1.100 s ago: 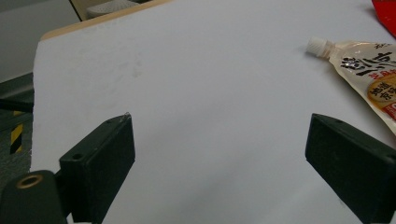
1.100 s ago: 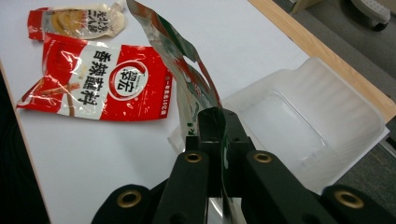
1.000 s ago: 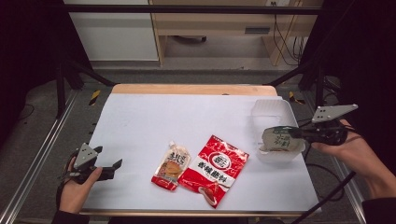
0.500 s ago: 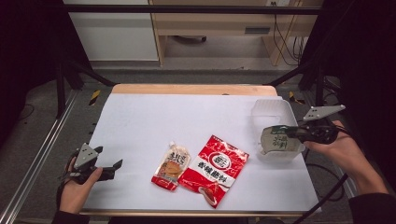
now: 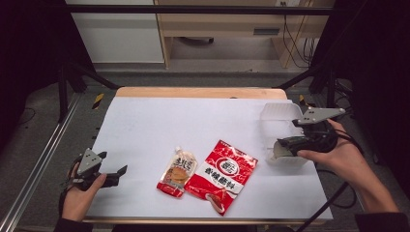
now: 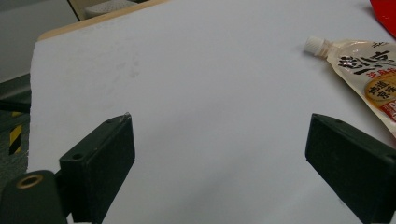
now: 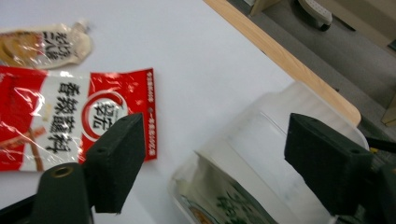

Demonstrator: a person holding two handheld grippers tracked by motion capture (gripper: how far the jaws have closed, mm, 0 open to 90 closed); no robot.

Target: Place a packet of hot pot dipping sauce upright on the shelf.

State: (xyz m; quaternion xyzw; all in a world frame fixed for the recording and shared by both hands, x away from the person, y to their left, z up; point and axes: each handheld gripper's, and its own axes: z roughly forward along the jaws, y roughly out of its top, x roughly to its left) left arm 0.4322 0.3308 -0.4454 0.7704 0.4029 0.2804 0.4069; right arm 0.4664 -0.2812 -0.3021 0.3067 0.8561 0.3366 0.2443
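A pale packet with green print (image 7: 219,207) lies inside a clear plastic box (image 7: 299,126) at the table's right edge. My right gripper (image 7: 215,140) hangs just above it, jaws wide open and holding nothing. From above, that gripper (image 5: 281,145) sits over the near end of the box (image 5: 280,116). Left of the box lie a red snack bag (image 5: 222,175) and a beige spout pouch (image 5: 177,171). My left gripper (image 5: 121,170) rests open at the table's near left corner. Its jaws (image 6: 219,154) frame bare white tabletop, with the pouch (image 6: 369,74) ahead to the right.
A white sheet (image 5: 193,125) covers the table, which has a wooden far edge (image 5: 198,92). Black frame posts (image 5: 309,72) stand at the far corners. A metal rail (image 5: 38,164) runs along the left side. The red bag (image 7: 60,126) and pouch (image 7: 42,44) lie left of the right jaws.
The right hand has shifted slightly left and lower over the clear box, and the pale packet now sits lower in it. The left gripper has stayed still.
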